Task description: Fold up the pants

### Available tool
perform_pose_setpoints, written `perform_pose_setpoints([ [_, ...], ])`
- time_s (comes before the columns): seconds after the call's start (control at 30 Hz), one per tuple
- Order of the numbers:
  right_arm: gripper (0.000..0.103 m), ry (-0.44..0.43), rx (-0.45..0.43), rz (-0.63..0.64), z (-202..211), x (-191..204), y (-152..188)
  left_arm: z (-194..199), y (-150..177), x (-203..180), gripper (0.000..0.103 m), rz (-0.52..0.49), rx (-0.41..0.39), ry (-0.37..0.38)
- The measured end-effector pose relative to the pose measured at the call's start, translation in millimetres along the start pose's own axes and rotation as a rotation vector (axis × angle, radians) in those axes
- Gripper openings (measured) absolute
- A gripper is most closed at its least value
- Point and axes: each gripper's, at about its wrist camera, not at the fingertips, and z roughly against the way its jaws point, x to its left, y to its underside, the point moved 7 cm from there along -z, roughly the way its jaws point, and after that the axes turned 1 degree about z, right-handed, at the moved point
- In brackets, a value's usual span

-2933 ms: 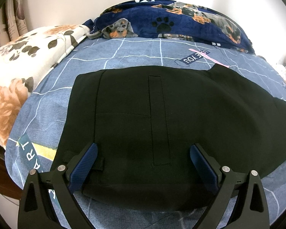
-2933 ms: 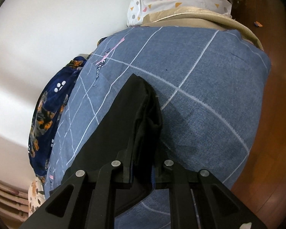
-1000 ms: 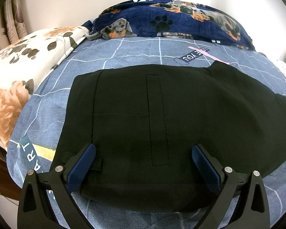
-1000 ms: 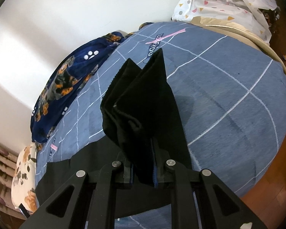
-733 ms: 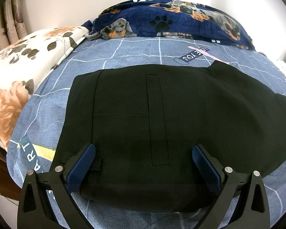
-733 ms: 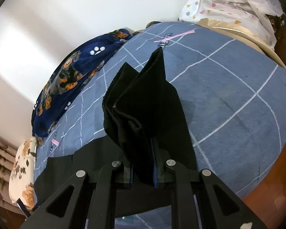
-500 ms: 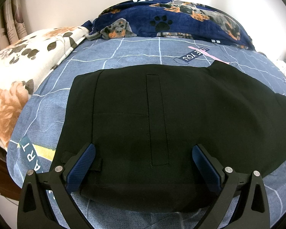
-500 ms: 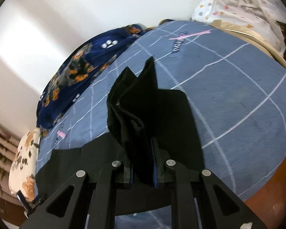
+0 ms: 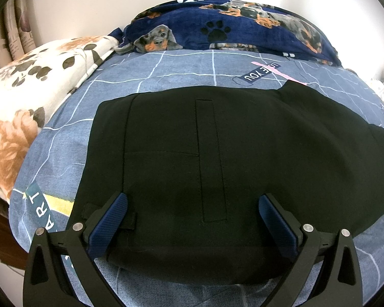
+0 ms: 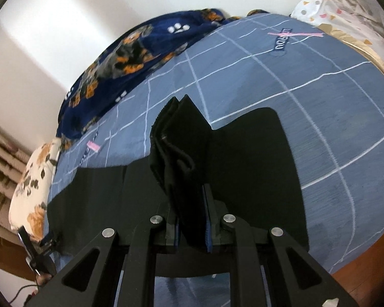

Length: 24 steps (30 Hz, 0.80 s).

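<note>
The black pants (image 9: 243, 158) lie flat on the bed (image 9: 166, 69), waist end nearest. The left hand-held gripper (image 9: 192, 217) hovers over the waist, jaws wide apart. The right hand-held gripper (image 10: 192, 230) is clamped on the bunched leg ends (raised above the bed).

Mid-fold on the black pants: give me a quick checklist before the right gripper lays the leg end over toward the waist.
1. Right gripper clamped on the bunched leg end: ok.
2. Left gripper open, pinning nothing: not ok.
3. Pants waist half lies flat: ok.
4. Layers in the held end aligned: not ok, edges staggered.
5. Blue bedsheet around the pants free of clutter: ok.
6. Far hem corners: cannot tell.
</note>
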Motion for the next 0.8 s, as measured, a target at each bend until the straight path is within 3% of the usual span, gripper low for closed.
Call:
perform_pose_setpoints([
  [0.8, 0.014, -0.031, 0.059, 0.094, -16.8, 39.0, 16.1, 0.7, 0.2, -1.3, 0.102, -0.002, -0.001, -0.004],
])
